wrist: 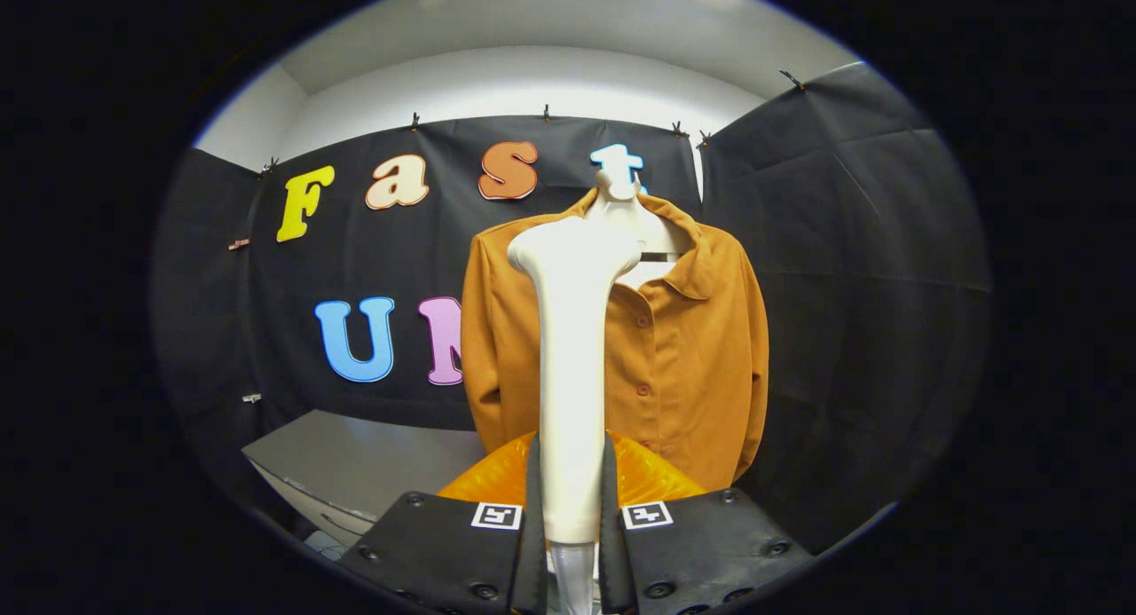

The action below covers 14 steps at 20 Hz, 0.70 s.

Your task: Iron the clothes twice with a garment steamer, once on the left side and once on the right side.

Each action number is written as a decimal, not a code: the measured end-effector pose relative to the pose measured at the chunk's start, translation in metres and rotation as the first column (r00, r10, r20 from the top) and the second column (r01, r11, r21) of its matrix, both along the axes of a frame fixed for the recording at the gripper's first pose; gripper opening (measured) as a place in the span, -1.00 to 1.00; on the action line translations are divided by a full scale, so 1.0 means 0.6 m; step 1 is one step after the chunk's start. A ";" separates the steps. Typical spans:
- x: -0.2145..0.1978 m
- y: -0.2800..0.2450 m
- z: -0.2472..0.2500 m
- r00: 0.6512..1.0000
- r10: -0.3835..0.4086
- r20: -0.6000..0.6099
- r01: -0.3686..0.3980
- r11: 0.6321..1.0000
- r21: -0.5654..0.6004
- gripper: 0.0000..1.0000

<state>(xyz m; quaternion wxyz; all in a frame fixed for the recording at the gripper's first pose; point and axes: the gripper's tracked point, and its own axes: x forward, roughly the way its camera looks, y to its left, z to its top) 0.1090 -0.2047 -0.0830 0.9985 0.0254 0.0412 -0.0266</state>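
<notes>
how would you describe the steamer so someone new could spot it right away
Start from the orange buttoned jacket hanging on a white mannequin form against the black cloth wall. In front of it stands the garment steamer, its handle clamped between the gripper jaws. It is the one tall, smooth, cream-white wand, widening into a broad head at the jacket's chest.

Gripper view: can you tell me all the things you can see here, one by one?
garment steamer: one, white, upright between the fingers, head in front of the shirt's chest
shirt: one, orange-brown, buttoned, on the mannequin beyond the fingers
mannequin: one, white, neck showing above the collar
table: one, grey, beside the shirt, low down
orange crinkly thing: one, just behind the fingers
gripper: one, both fingers pressed on the steamer's handle
</notes>
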 end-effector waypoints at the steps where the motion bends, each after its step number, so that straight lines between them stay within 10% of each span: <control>1: 0.004 0.013 0.009 1.000 -0.002 0.004 0.002 1.000 0.001 -0.47; 14: 0.000 0.152 0.062 0.998 -0.060 0.036 0.060 0.998 0.003 -0.48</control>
